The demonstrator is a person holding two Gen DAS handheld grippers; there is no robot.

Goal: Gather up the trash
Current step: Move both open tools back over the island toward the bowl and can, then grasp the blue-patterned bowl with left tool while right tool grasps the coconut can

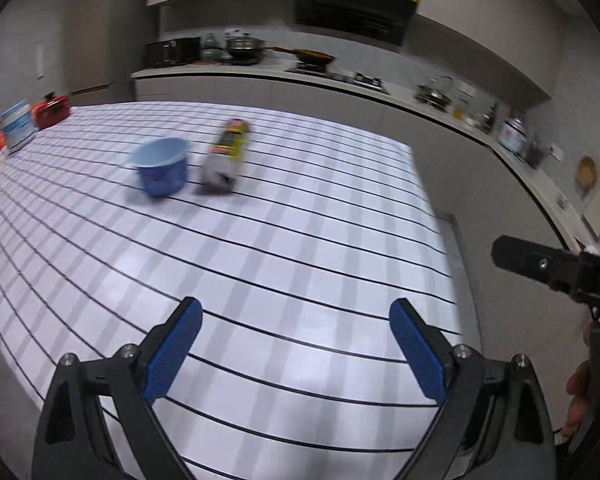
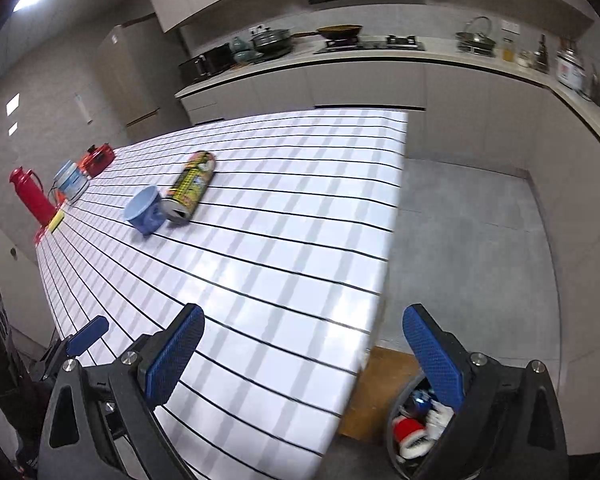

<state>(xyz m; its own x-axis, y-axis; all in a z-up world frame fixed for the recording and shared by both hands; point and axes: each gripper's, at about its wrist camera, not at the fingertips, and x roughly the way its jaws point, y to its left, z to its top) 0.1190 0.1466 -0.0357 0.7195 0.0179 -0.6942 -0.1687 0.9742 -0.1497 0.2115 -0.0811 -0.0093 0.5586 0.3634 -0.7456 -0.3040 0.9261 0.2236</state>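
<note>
A yellow and black can (image 1: 225, 156) (image 2: 190, 188) lies on its side on the white grid tablecloth (image 1: 284, 248) (image 2: 268, 248), right beside a blue cup (image 1: 161, 170) (image 2: 145, 209). A bin (image 2: 414, 426) on the floor below the table's right edge holds red, white and blue trash. My left gripper (image 1: 296, 350) is open and empty over the near part of the table. My right gripper (image 2: 304, 354) is open and empty over the table's right edge, above the bin. The right gripper's body shows at the far right of the left wrist view (image 1: 556, 272).
A red thermos (image 2: 30, 196), a light blue tub (image 1: 18, 122) (image 2: 71, 180) and a red pot (image 1: 52, 110) (image 2: 98, 159) stand at the table's far left. A kitchen counter (image 1: 340, 80) (image 2: 380, 56) with pots and a stove runs along the back wall.
</note>
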